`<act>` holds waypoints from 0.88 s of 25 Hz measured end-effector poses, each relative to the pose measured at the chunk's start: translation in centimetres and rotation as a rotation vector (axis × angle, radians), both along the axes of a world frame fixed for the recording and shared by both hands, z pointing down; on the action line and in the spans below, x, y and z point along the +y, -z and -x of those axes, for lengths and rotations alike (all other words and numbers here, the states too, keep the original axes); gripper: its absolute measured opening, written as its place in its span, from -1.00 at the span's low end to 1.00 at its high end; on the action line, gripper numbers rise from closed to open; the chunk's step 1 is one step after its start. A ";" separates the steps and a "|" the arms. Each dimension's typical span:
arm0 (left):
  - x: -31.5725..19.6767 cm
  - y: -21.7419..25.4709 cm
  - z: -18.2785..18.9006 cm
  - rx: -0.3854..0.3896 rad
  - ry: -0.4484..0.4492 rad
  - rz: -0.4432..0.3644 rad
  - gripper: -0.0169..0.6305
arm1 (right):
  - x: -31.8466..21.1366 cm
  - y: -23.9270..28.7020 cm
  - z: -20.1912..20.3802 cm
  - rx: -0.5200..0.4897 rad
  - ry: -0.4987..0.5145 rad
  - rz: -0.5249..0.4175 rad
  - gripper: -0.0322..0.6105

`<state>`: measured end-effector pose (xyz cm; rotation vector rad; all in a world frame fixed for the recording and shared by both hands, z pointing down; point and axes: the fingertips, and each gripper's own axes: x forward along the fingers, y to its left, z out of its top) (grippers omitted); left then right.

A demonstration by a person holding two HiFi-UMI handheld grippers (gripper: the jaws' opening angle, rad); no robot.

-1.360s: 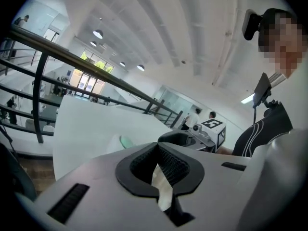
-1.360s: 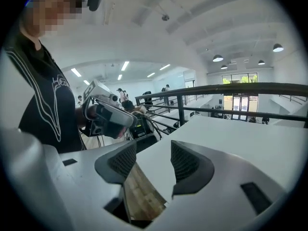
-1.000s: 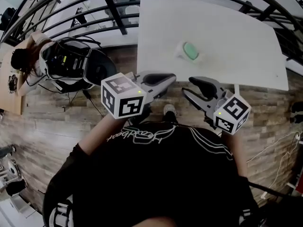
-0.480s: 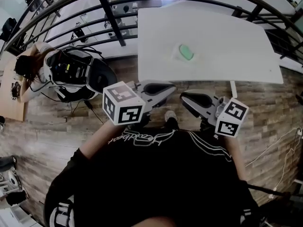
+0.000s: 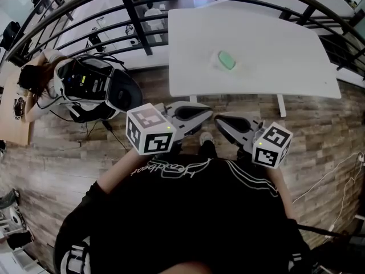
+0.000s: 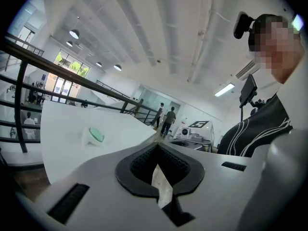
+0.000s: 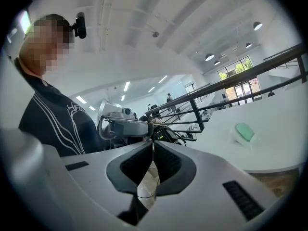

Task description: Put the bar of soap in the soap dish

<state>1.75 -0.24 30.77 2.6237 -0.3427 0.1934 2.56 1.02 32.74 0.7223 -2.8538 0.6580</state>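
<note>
The left gripper [image 6: 156,147] had its fingers [image 6: 137,167] pressed together at the tips, with nothing between the dark ribbed pads. The right gripper [image 7: 153,142] was the same: fingers [image 7: 132,165] shut tip to tip and empty.

In the head view both grippers, left [image 5: 207,112] and right [image 5: 217,120], hung close to the holder's chest. Their tips pointed toward each other and nearly met above the wooden floor [image 5: 68,153], short of the surface's near edge. Each carried its marker cube, left [image 5: 149,129] and right [image 5: 272,144], against the black top [image 5: 194,210].

The soap [image 5: 227,59], a green bar, lay in the white dish [image 5: 218,64] near the middle of the white surface [image 5: 274,50], well apart from both grippers. The left gripper view showed the soap [image 6: 97,134] in its dish [image 6: 88,137] off to the left of the fingers. The right gripper view had them, soap [image 7: 245,130] and dish [image 7: 239,138], off to the right.

A dark railing [image 5: 131,10] curved behind the surface. At the far left a seated person [image 5: 34,79] was beside an open black bag [image 5: 91,84].
</note>
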 end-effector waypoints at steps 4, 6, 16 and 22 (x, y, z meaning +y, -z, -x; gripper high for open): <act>0.7 -0.4 0.2 0.006 -0.006 0.001 -0.92 | 0.7 -0.5 0.3 0.013 -0.010 0.003 -0.84; 0.9 -0.4 0.3 0.011 -0.006 -0.001 -0.92 | 0.7 -0.5 0.2 0.010 -0.018 0.005 -0.84; 1.0 -0.3 0.6 0.030 -0.002 0.006 -0.92 | 0.9 -0.5 0.4 0.019 -0.038 0.004 -0.85; 1.5 -0.6 0.5 0.029 -0.006 0.010 -0.92 | 1.2 -0.6 0.4 0.022 -0.042 0.001 -0.85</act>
